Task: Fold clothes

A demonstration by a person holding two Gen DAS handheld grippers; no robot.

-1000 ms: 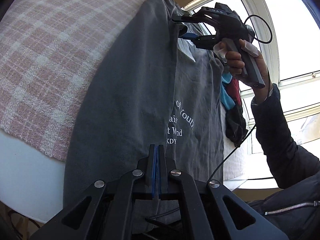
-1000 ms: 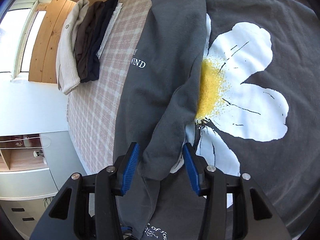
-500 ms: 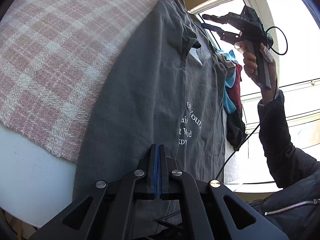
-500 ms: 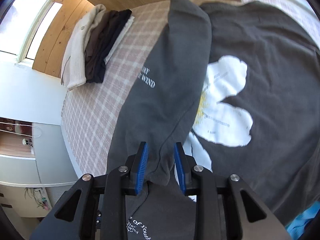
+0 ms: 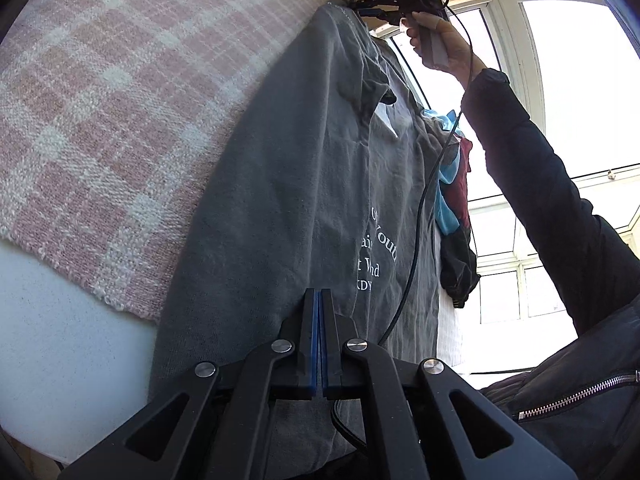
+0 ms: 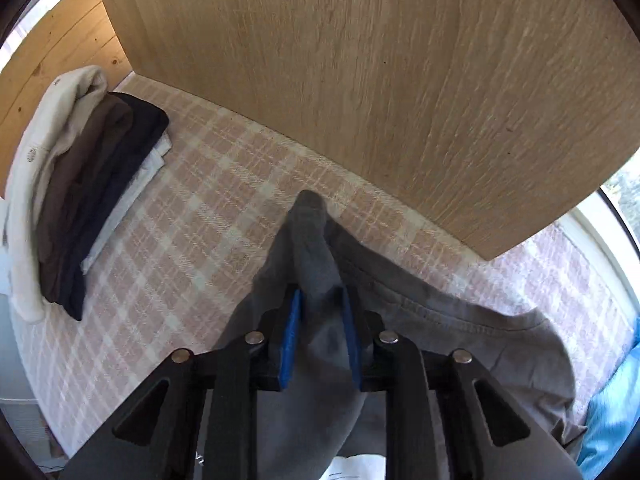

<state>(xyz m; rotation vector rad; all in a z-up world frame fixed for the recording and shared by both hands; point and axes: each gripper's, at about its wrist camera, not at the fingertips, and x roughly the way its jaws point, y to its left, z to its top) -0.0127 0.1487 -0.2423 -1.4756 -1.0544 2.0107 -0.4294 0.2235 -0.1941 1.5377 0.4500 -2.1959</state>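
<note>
Nearest the left camera: left gripper (image 5: pixel 320 340), blue pads pressed flat together with no gap; whether a thin layer of cloth is nipped between them is hard to tell from this angle.
Under those tips: grey T-shirt (image 5: pixel 304 200), white lettering facing up, its hem draped over the near edge of the bed.
T-shirt position: laid lengthwise from the near edge toward the wooden headboard (image 6: pixel 380 80), left side line straight, collar area rumpled.
Right gripper (image 6: pixel 320 316): jaws closing, a bunched fold of the grey fabric between the blue pads and touching both.
Same gripper, far view: held by a hand (image 5: pixel 440 44) at the shirt's top end, just beside the headboard, cable (image 5: pixel 416 216) trailing back across the shirt.
Sleeve (image 5: pixel 560 208): dark jacket arm stretched along the shirt's right side.
Open room, left: broad bare stretch of pink plaid blanket (image 5: pixel 120 100) between the shirt and the folded stack (image 6: pixel 80 184).
Folded stack: cream, brown, navy and white pieces, well apart from the shirt, against the plank wall.
Crowded side, right: blue, red and black clothes (image 5: pixel 452 196) heaped just beside the shirt's right edge.
Near edge: blanket ends in a frayed border on the white mattress (image 5: pixel 60 340).
Room: bright windows (image 5: pixel 580 100) behind the arm.
</note>
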